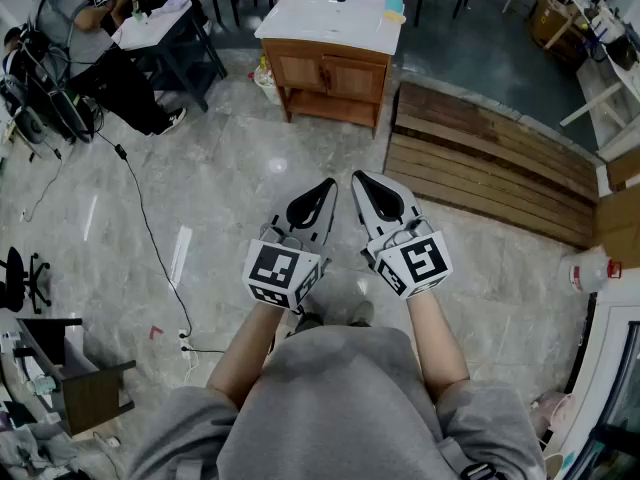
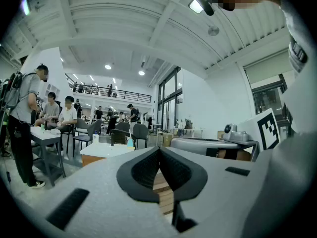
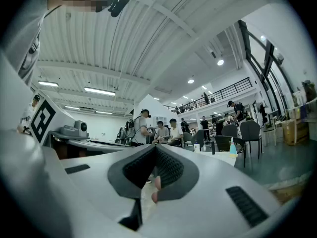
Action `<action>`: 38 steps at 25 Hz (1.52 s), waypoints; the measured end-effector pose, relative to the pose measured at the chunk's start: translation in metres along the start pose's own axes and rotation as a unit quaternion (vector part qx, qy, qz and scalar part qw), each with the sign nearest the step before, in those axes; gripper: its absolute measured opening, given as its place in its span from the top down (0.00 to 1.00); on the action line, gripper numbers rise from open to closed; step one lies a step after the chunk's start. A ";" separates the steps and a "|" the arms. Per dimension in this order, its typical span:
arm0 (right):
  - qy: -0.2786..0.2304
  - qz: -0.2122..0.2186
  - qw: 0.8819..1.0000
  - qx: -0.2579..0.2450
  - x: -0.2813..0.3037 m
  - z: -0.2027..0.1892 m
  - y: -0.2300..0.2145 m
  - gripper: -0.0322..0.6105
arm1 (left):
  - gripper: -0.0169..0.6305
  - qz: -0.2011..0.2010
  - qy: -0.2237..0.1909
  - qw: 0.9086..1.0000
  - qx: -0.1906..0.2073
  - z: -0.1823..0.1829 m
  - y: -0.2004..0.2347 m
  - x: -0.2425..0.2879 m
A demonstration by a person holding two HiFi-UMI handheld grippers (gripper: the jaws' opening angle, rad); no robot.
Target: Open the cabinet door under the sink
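Bare forearms (image 1: 250, 353) hold the left gripper (image 1: 325, 186) and right gripper (image 1: 362, 180) level, side by side, fingers (image 2: 143, 171) of each pressed together on nothing. Well ahead across the floor (image 1: 200, 168) stands the sink cabinet (image 1: 330, 73), doors shut, a blue bottle (image 1: 395, 3) on its white worktop (image 1: 320, 18).

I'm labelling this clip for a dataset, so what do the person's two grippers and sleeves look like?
The left gripper and right gripper have pale grey shells tapering to a point, with black ribbed pads lining the jaws. Each carries a marker cube printed with black-and-white squares. The person wears a grey top whose sleeves leave the forearms bare. No cables show.
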State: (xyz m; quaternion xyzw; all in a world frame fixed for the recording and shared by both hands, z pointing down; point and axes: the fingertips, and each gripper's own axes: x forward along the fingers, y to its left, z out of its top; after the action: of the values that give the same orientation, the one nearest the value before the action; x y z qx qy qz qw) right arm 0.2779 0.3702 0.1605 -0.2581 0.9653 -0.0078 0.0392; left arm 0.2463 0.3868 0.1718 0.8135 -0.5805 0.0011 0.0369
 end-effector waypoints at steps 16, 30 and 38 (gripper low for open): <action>0.005 0.006 1.000 0.011 0.023 -0.009 0.016 0.94 | 0.96 0.006 -0.004 1.000 -0.012 -0.004 0.029 -0.012; 0.018 -0.022 0.999 0.014 0.076 -0.028 0.078 0.94 | 0.96 -0.011 0.007 1.000 -0.023 -0.018 0.101 -0.066; 0.034 -0.042 0.998 0.015 0.089 -0.038 0.076 0.94 | 0.96 -0.032 0.006 0.999 -0.037 -0.024 0.114 -0.061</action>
State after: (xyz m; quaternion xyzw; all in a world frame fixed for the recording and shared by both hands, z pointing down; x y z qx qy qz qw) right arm 0.1607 0.3915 0.1891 -0.2972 0.9542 -0.0330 0.0098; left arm 0.1199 0.4088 0.1995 0.8299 -0.5532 -0.0168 0.0706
